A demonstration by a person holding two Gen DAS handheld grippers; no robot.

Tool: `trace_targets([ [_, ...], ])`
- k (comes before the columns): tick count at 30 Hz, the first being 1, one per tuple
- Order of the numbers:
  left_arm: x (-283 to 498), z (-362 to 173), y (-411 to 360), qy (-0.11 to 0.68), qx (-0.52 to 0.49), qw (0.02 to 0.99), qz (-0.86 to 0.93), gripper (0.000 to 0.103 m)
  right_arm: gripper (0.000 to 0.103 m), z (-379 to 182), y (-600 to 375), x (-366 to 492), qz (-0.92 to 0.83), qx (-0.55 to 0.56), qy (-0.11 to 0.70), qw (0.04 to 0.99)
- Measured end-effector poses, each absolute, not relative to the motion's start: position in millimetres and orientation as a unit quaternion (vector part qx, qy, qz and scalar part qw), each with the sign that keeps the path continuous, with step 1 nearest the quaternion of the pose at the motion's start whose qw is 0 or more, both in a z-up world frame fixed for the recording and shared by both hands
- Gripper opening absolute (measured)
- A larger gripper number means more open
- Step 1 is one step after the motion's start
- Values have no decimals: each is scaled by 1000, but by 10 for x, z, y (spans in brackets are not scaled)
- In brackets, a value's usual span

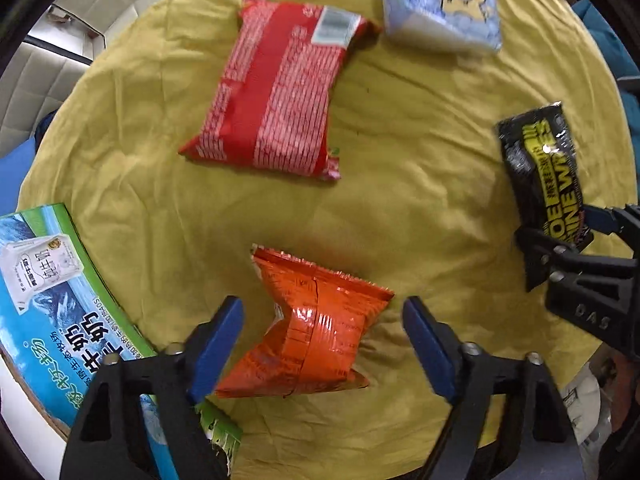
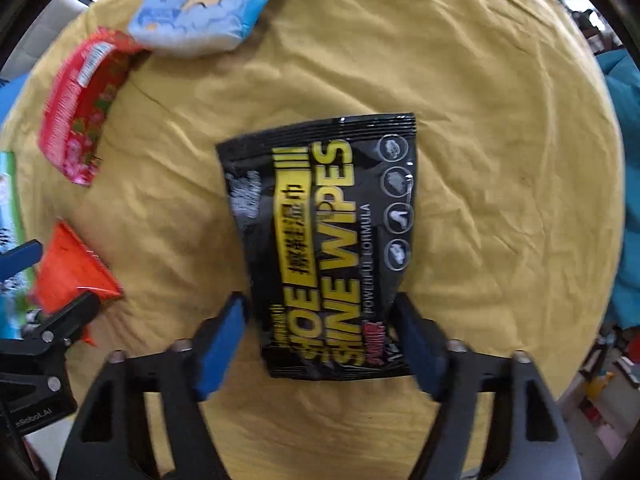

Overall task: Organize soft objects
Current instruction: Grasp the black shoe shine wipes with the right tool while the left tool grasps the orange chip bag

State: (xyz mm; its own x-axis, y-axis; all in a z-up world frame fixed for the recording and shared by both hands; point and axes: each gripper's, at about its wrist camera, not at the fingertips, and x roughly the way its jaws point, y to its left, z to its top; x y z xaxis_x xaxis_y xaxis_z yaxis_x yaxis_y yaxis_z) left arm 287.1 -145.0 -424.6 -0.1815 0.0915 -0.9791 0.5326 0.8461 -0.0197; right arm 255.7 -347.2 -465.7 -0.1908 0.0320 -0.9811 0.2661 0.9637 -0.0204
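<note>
Your crinkled orange foil snack packet lies on the wrinkled mustard-yellow cloth near its front edge, pinched in at the waist so it flares at both ends. Your left gripper straddles it with its blue-padded fingers spread wide; neither pad touches the foil, so it has hold of nothing.

Your glossy black shoe-shine wipes pouch with yellow lettering lies flat towards the right side of the same cloth, well apart from the orange packet. Your right gripper has its blue pads on either side of the pouch's near end. The jaws stand wide, the right pad at the pouch's edge and the left just beside it; you cannot tell whether either is pressing, and the pouch does not look squeezed.

Further back, the large red printed snack bag lies in the middle of the cloth, white barcode label uppermost. Beyond it, at the far edge, sits the pale blue soft pack with a yellow cartoon figure, just beside the red bag's far corner.

At your left, the blue-and-green printed milk carton box rests at the cloth's edge, just beside your left gripper.
</note>
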Motion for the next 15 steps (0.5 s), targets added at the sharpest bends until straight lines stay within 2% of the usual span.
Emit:
trace_targets([
  [4, 2782, -4338, -1358, 763, 201, 593, -159, 53, 62, -4628, -3530, 2403, -97, 128, 764, 624],
  [10, 2681, -4407, -1065, 796, 89, 586, -124, 51, 62, -4620, -3602, 2288, -77, 159, 772, 610],
  [15, 2630, -4578, -957, 807, 55, 575, -117, 51, 63, -4674, -3644, 2346, -79, 159, 778, 603],
])
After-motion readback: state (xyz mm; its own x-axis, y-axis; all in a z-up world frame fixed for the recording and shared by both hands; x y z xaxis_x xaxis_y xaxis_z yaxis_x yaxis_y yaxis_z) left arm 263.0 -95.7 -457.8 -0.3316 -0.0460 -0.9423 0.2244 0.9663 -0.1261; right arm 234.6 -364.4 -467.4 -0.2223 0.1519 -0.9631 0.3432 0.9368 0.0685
